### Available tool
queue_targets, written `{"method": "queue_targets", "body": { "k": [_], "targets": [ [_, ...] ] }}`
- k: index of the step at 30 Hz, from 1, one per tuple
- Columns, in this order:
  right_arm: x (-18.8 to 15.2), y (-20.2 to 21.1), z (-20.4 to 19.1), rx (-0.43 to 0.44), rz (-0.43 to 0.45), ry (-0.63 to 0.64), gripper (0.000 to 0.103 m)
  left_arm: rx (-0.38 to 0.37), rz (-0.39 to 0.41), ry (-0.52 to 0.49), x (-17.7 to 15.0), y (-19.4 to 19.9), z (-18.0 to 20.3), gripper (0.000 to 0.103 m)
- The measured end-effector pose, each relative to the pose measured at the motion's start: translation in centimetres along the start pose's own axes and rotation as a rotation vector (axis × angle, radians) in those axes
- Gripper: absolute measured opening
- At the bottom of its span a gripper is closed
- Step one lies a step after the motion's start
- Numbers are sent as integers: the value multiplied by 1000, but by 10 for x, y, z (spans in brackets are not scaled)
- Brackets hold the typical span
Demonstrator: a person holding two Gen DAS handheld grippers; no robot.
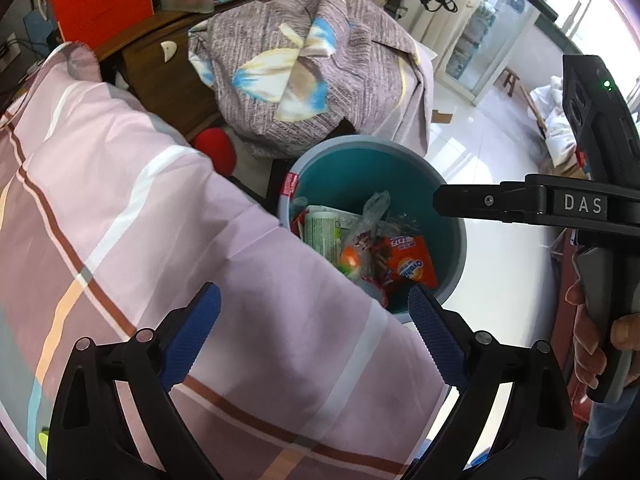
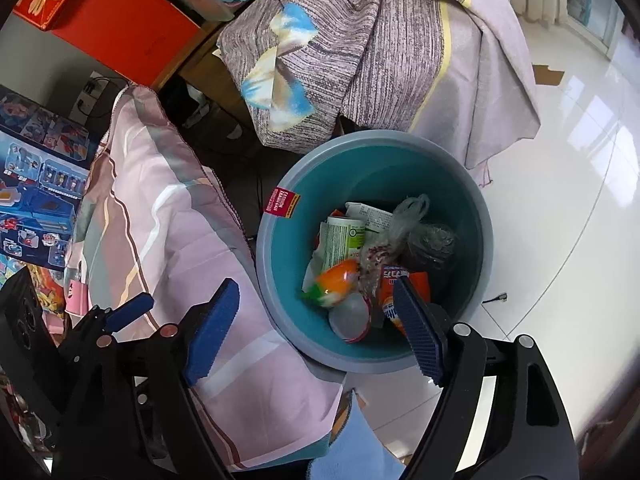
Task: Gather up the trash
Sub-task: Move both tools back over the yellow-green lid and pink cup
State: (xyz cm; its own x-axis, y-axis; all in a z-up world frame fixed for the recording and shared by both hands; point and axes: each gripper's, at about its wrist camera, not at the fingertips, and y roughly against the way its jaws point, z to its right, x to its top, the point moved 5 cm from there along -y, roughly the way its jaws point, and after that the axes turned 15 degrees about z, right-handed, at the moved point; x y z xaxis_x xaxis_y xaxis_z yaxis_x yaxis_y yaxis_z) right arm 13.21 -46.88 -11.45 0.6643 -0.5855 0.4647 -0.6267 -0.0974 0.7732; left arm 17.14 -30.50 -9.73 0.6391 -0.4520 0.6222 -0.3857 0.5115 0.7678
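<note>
A teal bin stands on the white floor beside the bed. It holds an orange snack wrapper, a green-and-white carton, a clear plastic bag and an orange plastic egg. My right gripper hangs open over the bin's near side, nothing between its blue pads. My left gripper is open above the pink bedding, just short of the bin, with nothing in it. The right gripper's black finger reaches in over the bin's rim in the left wrist view.
A pink striped pillow lies against the bin's left side. A grey-purple quilt bundle sits behind the bin. A red box and a toy box are at the left. Glossy white floor spreads to the right.
</note>
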Motion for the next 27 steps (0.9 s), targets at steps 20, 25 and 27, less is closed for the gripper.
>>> {"method": "queue_targets", "body": {
  "k": [20, 25, 27],
  "targets": [
    [-27, 5, -62, -21, -47, 79, 82, 23, 61, 99, -22, 49, -53, 95],
    [-41, 4, -96, -9, -64, 141, 86, 39, 83, 137, -36, 69, -75, 96],
    [-46, 3, -109, 0, -72, 158, 86, 48, 92, 156, -43, 79, -87, 96]
  ]
}}
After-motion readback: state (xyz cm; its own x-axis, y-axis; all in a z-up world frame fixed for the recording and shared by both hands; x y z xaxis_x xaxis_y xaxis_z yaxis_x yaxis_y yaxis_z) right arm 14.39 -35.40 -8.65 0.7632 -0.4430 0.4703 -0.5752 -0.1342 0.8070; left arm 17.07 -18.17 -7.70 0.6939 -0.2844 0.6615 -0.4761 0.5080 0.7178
